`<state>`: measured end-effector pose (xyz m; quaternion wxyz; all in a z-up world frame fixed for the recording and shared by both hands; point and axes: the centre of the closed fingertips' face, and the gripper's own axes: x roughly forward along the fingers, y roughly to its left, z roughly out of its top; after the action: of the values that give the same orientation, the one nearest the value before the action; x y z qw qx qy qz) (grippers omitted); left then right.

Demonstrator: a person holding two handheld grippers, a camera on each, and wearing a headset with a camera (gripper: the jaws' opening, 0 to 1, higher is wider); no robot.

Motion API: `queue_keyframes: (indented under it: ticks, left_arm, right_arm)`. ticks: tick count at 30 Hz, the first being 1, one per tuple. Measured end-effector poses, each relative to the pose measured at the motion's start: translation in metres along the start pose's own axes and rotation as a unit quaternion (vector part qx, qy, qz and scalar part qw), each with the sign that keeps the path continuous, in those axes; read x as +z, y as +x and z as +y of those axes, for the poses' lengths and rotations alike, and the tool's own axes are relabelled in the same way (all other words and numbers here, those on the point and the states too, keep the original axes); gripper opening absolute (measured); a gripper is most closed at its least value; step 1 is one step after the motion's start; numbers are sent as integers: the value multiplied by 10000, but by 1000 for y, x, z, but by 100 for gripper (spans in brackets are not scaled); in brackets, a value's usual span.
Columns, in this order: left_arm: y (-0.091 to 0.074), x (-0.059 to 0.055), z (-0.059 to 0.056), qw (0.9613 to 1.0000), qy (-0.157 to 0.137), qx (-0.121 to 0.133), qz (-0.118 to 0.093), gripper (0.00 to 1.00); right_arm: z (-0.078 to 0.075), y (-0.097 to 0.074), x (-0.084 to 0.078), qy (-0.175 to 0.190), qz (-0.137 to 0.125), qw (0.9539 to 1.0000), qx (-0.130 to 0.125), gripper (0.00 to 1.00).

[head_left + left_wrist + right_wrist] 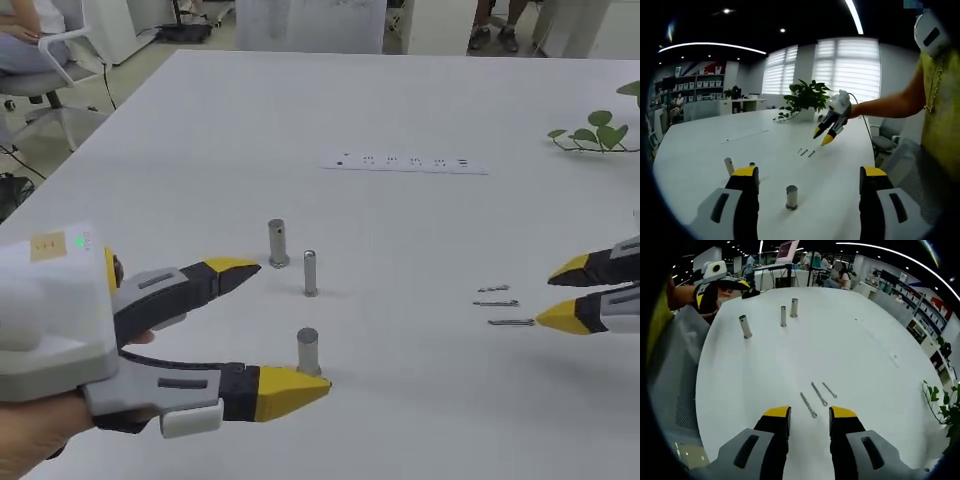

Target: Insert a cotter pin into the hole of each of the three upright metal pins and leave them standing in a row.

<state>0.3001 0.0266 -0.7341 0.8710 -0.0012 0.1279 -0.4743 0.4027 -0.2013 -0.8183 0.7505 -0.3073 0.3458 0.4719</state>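
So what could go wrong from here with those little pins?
The left gripper is open with the nearest metal pin close to one jaw tip; a nudge could topple it. The three cotter pins lie flat and close together before the open right gripper, so it might catch two or push them away.

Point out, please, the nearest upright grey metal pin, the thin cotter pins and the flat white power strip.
nearest upright grey metal pin (307,351): head view, mid-shaft.
thin metal cotter pins (497,302): head view, middle pin's shaft.
flat white power strip (405,163): head view, top face centre.
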Motion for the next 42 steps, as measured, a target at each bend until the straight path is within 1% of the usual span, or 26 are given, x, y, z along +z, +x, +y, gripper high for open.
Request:
queue_keyframes:
  ticks: [2,3,4,5,7,10,11,12,13,15,17,21,22,23,24,25,27,29,31,32,33,37,39,42]
  left_arm:
    - [0,-1,-1,10000,10,-14,8,82]
    - [0,-1,-2,10000,13,-24,11,82]
    - [0,-1,-2,10000,10,-34,12,81]
    - [1,-2,-3,10000,13,-43,23,81]
    - [1,-2,-4,10000,13,-59,39,80]
    - [1,-3,-5,10000,19,-67,64,79]
    - [1,-4,-6,9999,16,-81,70,79]
    - [1,-4,-6,9999,16,-85,72,79]
    - [0,-3,-7,9999,19,-93,69,79]
    - [0,-4,-7,9999,22,-108,75,78]
    - [0,-4,-8,9999,21,-110,81,77]
    - [-1,-4,-8,9999,36,-118,85,76]
    - [-1,-4,-8,9999,33,-120,84,76]
    - [-1,-4,-8,9999,43,-119,83,76]
    - [-1,-4,-9,9999,51,-126,87,76]
    - [-1,-4,-9,9999,46,-129,89,75]
    - [-1,-4,-10,9998,41,-144,90,75]
    - [-1,-4,-10,9998,34,-151,83,74]
    - [-1,-4,-11,9998,38,-154,84,74]
    - [-2,-4,-11,9998,39,-161,77,74]
    - [-2,-4,-11,9998,40,-158,75,73]
    - [-3,-3,-12,9999,39,-145,59,72]
    - [-3,-3,-12,9999,34,-142,55,72]
    - [-4,-2,-12,9999,30,-139,42,71]
  right_arm:
    - [1,3,-1,-102,135,9998,93,28]
    - [1,4,-1,-115,159,9997,120,27]
    - [1,7,-1,-202,219,9994,155,25]
    - [0,8,-1,-235,244,9993,152,25]
    - [1,13,-1,-258,350,9987,267,25]
    - [3,19,-4,-408,548,9969,401,25]
    - [5,21,-7,-507,660,9954,466,24]
    - [4,23,-6,-537,658,9953,455,24]
    - [6,25,-8,-598,755,9939,536,23]
    - [5,29,-7,-659,810,9929,569,21]
    - [6,31,-10,-754,951,9905,651,19]
    - [6,35,-12,-1023,1178,9853,693,17]
    - [6,35,-13,-1086,1260,9834,719,17]
    - [6,36,-13,-1106,1283,9828,731,16]
    - [6,37,-15,-1200,1375,9804,742,16]
    - [5,37,-16,-1259,1422,9789,752,15]
    - [5,39,-18,-1347,1504,9765,756,13]
    - [5,40,-18,-1342,1525,9760,784,13]
    - [6,42,-19,-1393,1567,9743,829,12]
    - [6,43,-21,-1442,1628,9725,836,12]
    - [5,43,-22,-1467,1654,9717,833,11]
    - [5,43,-22,-1492,1686,9705,864,10]
    - [4,43,-23,-1544,1717,9691,866,9]
    - [3,43,-26,-1653,1821,9653,873,8]
